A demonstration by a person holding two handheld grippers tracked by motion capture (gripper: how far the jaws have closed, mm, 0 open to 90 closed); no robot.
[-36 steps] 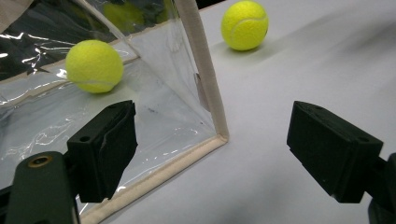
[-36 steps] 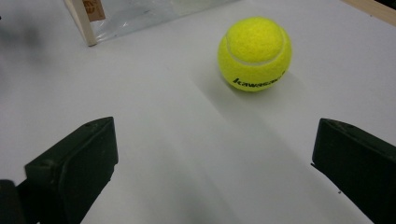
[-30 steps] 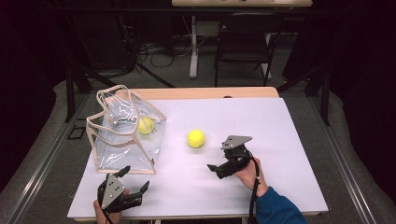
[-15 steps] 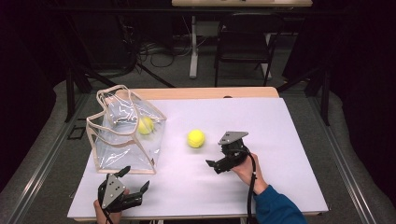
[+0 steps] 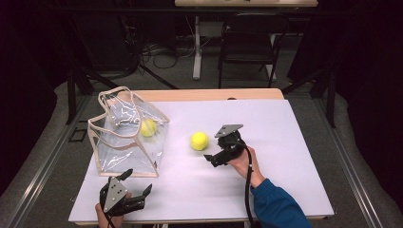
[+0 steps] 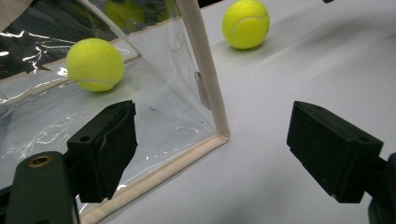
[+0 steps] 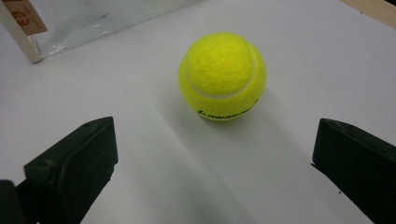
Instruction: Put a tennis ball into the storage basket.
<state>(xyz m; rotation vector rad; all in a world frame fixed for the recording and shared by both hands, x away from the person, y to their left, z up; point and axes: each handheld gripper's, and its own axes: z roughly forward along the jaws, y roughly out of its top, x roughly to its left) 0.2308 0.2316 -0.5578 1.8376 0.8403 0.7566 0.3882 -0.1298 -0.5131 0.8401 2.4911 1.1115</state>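
Note:
A loose yellow tennis ball point(image 5: 199, 141) lies on the white table top point(image 5: 285, 142). My right gripper point(image 5: 215, 151) is just to its right, open and pointed at it. In the right gripper view the ball point(image 7: 222, 77) rests a short way ahead of the right gripper point(image 7: 215, 163), apart from both jaws. A clear plastic bag point(image 5: 126, 133) with beige trim stands at the left and holds a second ball point(image 5: 148, 127). My left gripper point(image 5: 138, 181) is open near the front edge, facing the bag's front corner point(image 6: 219, 135); the bagged ball point(image 6: 95, 64) shows through the plastic.
The bag's handles point(image 5: 111, 95) stick up at the back left. A wooden strip point(image 5: 214, 94) runs along the table's far edge. A chair point(image 5: 249, 42) and desk legs stand on the floor beyond. Bare white surface stretches right of my right hand.
My right gripper has moved left and a little farther away, closing in on the loose ball. The left gripper, bag and both balls have stayed put.

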